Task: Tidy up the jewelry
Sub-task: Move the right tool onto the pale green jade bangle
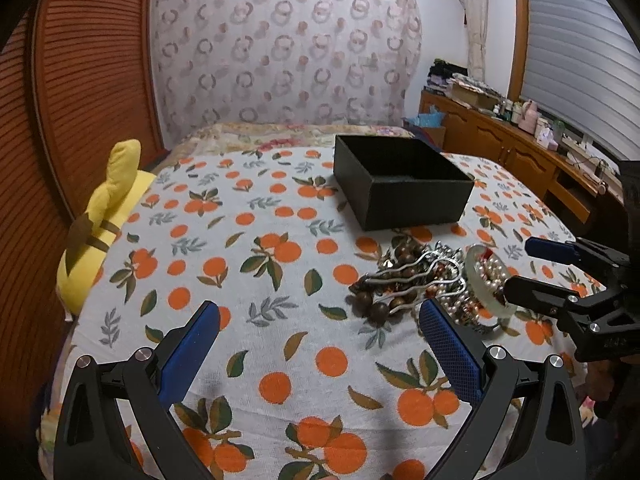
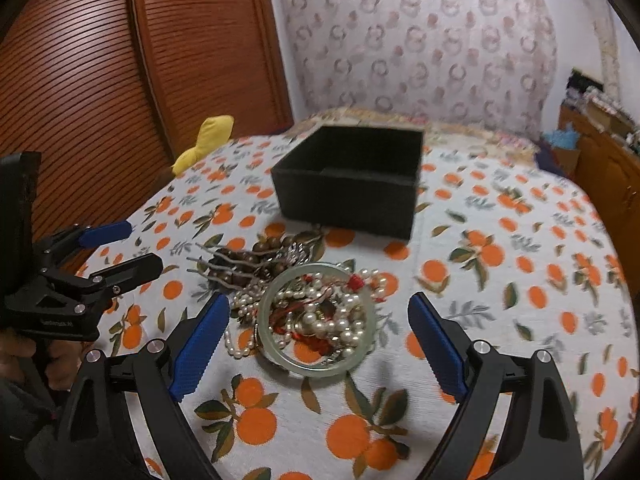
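1. Orange-print cloth covers the whole work surface; a slatted wooden door stands at 9 o'clock in the left wrist view, a ring-patterned curtain hangs at 12 o'clock and a wooden cabinet runs along at 2 o'clock.
2. An open black box sits on the cloth at 12 o'clock from the jewelry pile; its inside is too dark to read.
3. A tangled jewelry pile lies just in front of the box, apart from it.
4. Within the pile, a pale green bangle lies flat at the near side, ringing white pearls and red thread.
5. Brown wooden beads and a wavy silver hairpin lie at 10 o'clock from the bangle in the right wrist view.
6. At 9 o'clock in the left wrist view, a yellow plush toy rests at the cloth's edge.
7. Jaws spread wide and gripping nothing, the left gripper hovers over bare cloth, the pile at its 1 o'clock.
8. Equally wide apart and empty, the right gripper frames the bangle between its blue pads, clear of it on both sides.
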{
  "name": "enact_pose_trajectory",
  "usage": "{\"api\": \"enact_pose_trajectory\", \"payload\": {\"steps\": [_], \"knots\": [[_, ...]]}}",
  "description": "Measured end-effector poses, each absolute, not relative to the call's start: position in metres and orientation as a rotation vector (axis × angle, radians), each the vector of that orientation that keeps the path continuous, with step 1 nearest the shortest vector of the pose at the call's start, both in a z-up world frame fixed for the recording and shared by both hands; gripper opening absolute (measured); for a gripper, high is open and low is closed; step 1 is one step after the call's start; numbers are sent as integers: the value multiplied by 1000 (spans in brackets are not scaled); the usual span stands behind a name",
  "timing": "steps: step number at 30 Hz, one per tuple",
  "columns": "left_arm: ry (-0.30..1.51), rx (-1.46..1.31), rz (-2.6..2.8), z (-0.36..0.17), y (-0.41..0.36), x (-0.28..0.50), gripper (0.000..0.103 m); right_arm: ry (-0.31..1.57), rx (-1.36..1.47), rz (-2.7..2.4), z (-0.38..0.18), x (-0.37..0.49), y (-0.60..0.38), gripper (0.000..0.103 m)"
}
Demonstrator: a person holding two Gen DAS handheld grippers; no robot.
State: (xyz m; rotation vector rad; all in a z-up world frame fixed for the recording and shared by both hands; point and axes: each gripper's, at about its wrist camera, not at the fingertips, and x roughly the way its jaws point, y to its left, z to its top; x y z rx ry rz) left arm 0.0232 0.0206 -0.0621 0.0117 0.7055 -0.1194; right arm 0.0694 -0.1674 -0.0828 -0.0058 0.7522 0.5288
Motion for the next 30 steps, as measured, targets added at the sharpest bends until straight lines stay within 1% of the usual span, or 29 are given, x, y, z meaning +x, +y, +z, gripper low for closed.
{"api": "enact_pose_trajectory", "payload": {"steps": [10,11,13,20,28,30], "knots": [[756,-27,-176,-75,27,32,96,842,-23,562,-98,86,-160,92],[762,-37,-192,-76,27,33,95,845,-32,567,-99,86,-159,90],[768,-45,-209,-76,25,35,93,846,-61,565,-101,85,-157,75],[776,-33,-245,-73,16,42,93,810,-50,556,-93,80,-173,74],[774,48,-313,-64,-12,54,93,761,-16,485,-78,79,-211,75],[773,60,-325,-61,-19,57,89,755,-20,468,-77,78,-217,75]]}}
